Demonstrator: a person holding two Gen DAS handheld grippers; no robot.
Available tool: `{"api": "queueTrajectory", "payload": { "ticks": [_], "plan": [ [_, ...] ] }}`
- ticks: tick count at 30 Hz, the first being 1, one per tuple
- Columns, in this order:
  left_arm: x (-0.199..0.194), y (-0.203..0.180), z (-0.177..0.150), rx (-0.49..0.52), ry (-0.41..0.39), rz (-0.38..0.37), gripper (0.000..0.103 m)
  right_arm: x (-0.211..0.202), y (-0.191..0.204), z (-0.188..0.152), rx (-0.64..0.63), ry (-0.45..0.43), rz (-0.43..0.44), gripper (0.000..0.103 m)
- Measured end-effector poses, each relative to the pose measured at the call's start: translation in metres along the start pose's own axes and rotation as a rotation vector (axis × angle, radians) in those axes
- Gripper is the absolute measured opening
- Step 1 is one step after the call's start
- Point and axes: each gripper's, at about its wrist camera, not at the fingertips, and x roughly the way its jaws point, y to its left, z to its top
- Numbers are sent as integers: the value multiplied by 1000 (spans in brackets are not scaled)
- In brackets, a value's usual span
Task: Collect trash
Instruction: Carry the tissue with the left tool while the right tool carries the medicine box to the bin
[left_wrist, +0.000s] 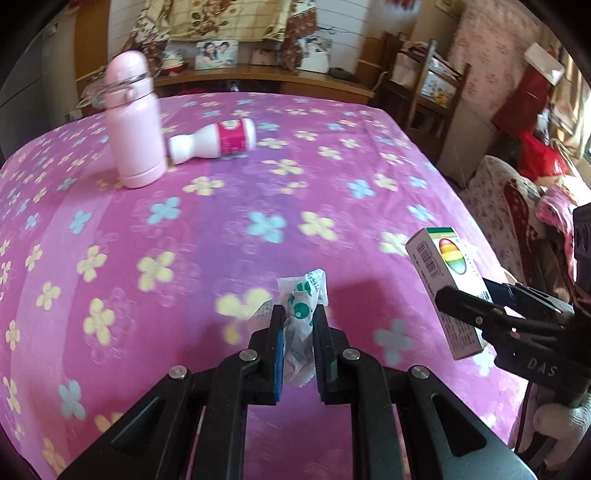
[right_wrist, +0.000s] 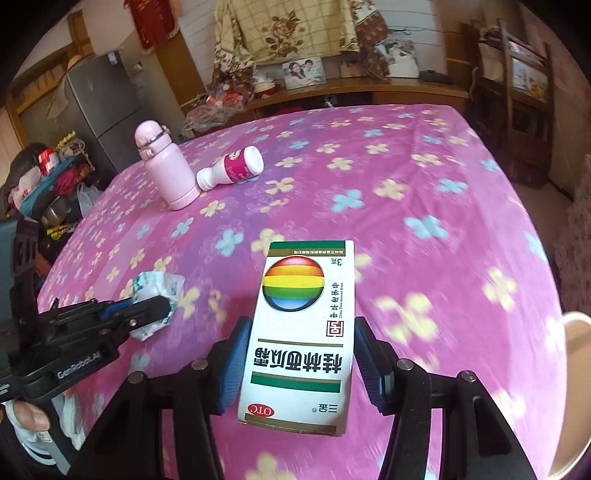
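My left gripper (left_wrist: 298, 325) is shut on a crumpled white wrapper with green print (left_wrist: 304, 302), held above the pink flowered tablecloth (left_wrist: 221, 240). From the right wrist view that wrapper (right_wrist: 157, 295) shows at the left, pinched in the left gripper (right_wrist: 147, 308). My right gripper (right_wrist: 301, 339) is shut on a white medicine box with a rainbow ball (right_wrist: 303, 325); its pads press both long sides. In the left wrist view the box (left_wrist: 447, 288) hangs at the right in the right gripper (left_wrist: 469, 306). A white bottle with a pink label (left_wrist: 214, 142) lies on its side far back.
A pale pink flask (left_wrist: 135, 122) stands upright beside the lying bottle (right_wrist: 231, 168); the flask (right_wrist: 166, 166) is at the table's far left. A wooden shelf (left_wrist: 432, 96) and cloth-covered furniture (left_wrist: 517, 206) stand off the right edge. A grey fridge (right_wrist: 99, 107) is behind left.
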Motion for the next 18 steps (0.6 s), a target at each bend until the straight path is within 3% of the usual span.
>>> {"api": "queueTrajectory", "payload": {
  "ticks": [18],
  "plan": [
    [-15,-135,-20,190,-24,-84,15,-102,-93,-63,146,-87,-107,57]
  ]
}}
